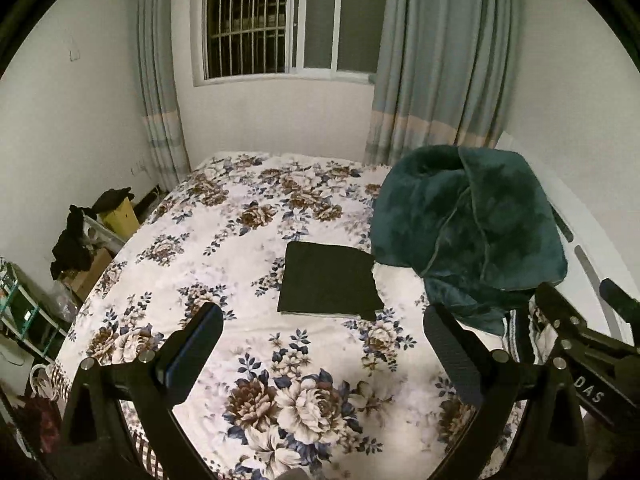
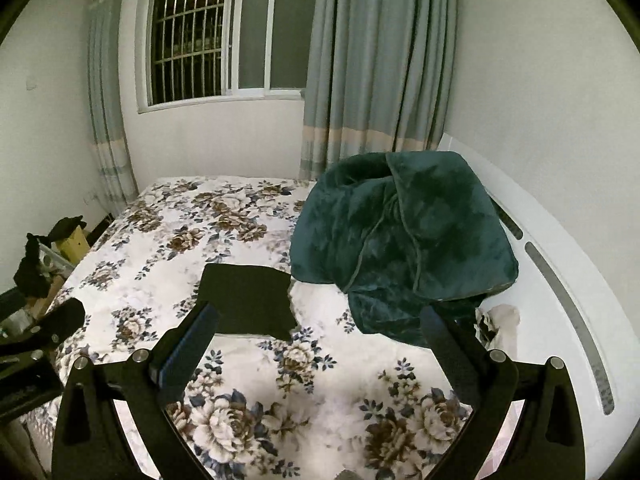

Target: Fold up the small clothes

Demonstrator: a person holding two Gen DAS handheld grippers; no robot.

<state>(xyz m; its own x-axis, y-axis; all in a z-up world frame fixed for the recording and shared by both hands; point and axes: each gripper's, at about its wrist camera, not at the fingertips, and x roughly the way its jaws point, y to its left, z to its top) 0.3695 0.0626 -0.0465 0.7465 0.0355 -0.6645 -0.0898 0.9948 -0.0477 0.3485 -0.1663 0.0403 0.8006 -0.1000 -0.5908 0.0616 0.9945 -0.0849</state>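
A small black garment [image 1: 328, 278] lies folded into a flat rectangle on the floral bedspread [image 1: 224, 240]; it also shows in the right wrist view [image 2: 248, 300]. My left gripper [image 1: 322, 320] is open and empty, held above the bed just in front of the garment. My right gripper [image 2: 320, 316] is open and empty, its left finger [image 2: 192, 344] overlapping the garment's near edge in view. The right gripper also shows at the right edge of the left wrist view [image 1: 580, 320], and the left gripper at the left edge of the right wrist view [image 2: 44, 336].
A heaped dark green blanket [image 1: 468, 232] sits on the bed right of the garment, over striped and white cloth [image 1: 520, 332]. A white headboard [image 2: 560, 280] curves along the right. Boxes, dark clothes and shelves [image 1: 88, 236] crowd the floor on the left. Window and curtains stand behind.
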